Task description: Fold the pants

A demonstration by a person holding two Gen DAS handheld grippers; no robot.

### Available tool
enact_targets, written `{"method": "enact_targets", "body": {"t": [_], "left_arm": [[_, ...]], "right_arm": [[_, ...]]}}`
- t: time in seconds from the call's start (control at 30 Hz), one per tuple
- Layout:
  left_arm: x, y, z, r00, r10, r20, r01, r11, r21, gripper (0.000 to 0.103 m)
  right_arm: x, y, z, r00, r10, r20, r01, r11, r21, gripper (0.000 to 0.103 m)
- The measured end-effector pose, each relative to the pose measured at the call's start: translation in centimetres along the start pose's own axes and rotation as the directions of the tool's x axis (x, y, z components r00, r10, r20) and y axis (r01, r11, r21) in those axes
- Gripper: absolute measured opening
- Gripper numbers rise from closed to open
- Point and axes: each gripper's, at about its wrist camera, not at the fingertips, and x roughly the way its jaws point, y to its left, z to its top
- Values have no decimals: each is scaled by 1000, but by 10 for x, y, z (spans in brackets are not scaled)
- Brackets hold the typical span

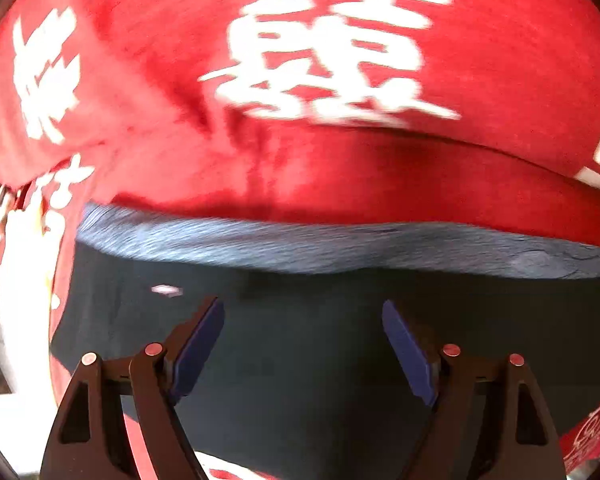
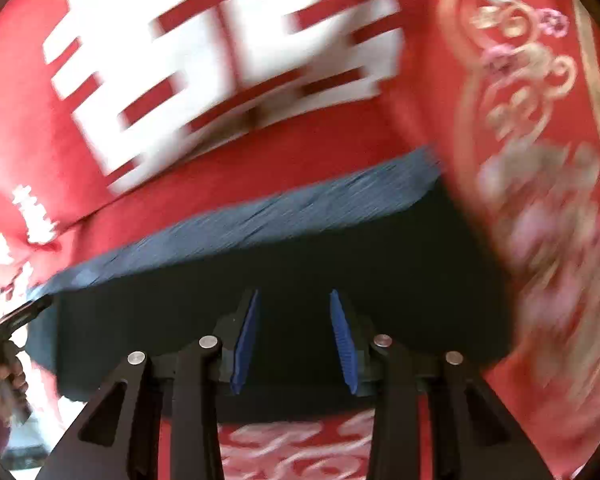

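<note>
Lying on red cloth [image 1: 140, 60], dark pants [image 1: 300, 340] sit under wide-spread left gripper [image 1: 303, 344] and right gripper [image 2: 293, 340].

Home: red wedding bedspread [image 1: 140, 80]

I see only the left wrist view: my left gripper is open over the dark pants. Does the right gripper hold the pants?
Observer: No. The right gripper is open over the dark pants, with nothing between its jaws.
Operator: Where do the pants end on that side?
Observer: Their right edge lies against the red cloth, where it has a gold and pink pattern.
Operator: Is my left gripper visible there?
Observer: Yes. The left gripper shows at the far left, near the end of the ribbed band, held by a hand.
</note>
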Motion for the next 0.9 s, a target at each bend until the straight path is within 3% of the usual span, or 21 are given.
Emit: {"method": "enact_targets", "body": {"t": [0.17, 0.27, 0.3, 0.37, 0.5, 0.6, 0.67, 0.77, 0.9], "left_arm": [[29, 48, 12, 1000, -1, 17, 2, 999, -35, 83], [66, 73, 23, 995, 96, -6, -96, 995, -4, 83], [74, 82, 28, 997, 72, -9, -72, 997, -12, 83], [69, 108, 28, 1000, 15, -11, -15, 999, -36, 83], [41, 136, 6, 999, 44, 12, -45, 997, 62, 83], [51, 155, -24, 999, 36, -36, -32, 994, 102, 85], [57, 175, -39, 1000, -20, -11, 20, 998, 52, 95], [65, 190, -44, 997, -80, -12, 79, 997, -23, 101], [61, 181, -46, 997, -75, 9, 75, 997, 25, 102]], "right_arm": [[9, 77, -43, 996, 83, -41, -85, 996, -31, 42], [33, 125, -63, 988, 135, -69, -139, 989, -47, 43], [37, 140, -69, 984, 154, -83, -158, 986, -42, 43], [48, 166, -84, 963, 246, -111, -247, 969, 3, 43], [71, 209, -118, 893, 420, -162, -409, 907, 95, 45], [83, 234, -149, 842, 502, -194, -476, 863, 169, 45], [92, 244, -157, 829, 524, -197, -493, 850, 184, 45], [106, 254, -168, 813, 548, -196, -512, 834, 208, 45], [116, 254, -168, 804, 565, -185, -525, 821, 226, 45]]}}
